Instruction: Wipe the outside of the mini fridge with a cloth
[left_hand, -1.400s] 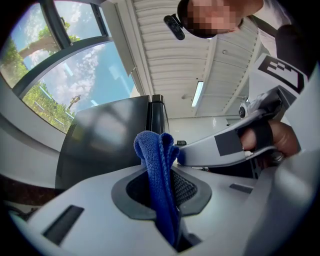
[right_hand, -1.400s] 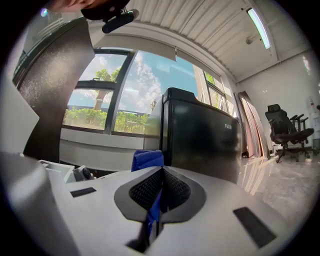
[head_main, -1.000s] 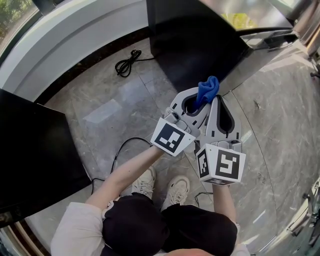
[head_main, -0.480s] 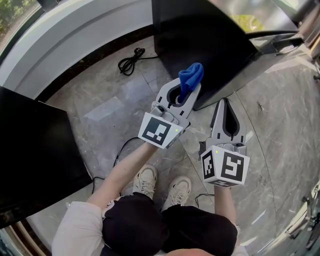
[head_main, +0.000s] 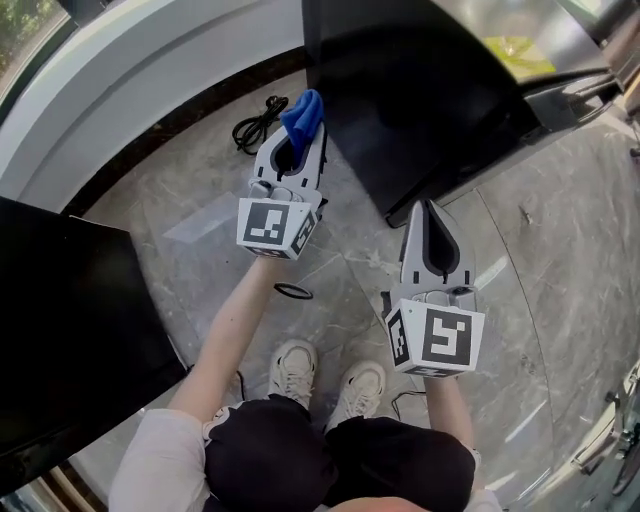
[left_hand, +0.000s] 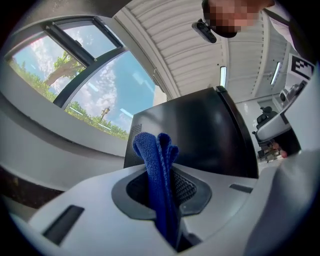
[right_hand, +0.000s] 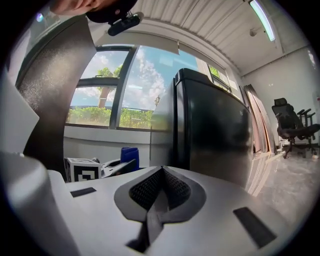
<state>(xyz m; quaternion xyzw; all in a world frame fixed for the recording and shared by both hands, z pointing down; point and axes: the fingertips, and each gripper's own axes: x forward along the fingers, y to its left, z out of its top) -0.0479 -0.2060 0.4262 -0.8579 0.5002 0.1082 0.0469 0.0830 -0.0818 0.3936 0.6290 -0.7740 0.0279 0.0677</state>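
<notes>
Just left of the fridge (head_main: 420, 90), the left hand-held gripper (head_main: 298, 140) is clamped on a blue cloth (head_main: 303, 110). Its jaws are pinched tight on the lower folds, and a bunched tuft stands out past the tips. The tuft sits just beside the fridge's left side, though no view shows whether it touches. The cloth looks soft, light and limp, a looped, towel-like weave that will flatten against a panel and could drag out of a shallow grip. A deep hold, as here, with a pad left free at the front, seems the right way to carry it. The fridge is a glossy black box, stiff and smooth, and its sheen suggests the cloth will slide on it with little resistance. Below the fridge's front corner, the right hand-held gripper (head_main: 426, 210) is fully closed with nothing between its jaws. Under everything is a grey marble-look tiled floor (head_main: 200, 210), with a coiled black cable (head_main: 256, 122) lying left of the fridge, beside the cloth. Behind the fridge a curved white wall base (head_main: 150, 70) runs under large windows, and office chairs (right_hand: 292, 122) stand well to its right.
</notes>
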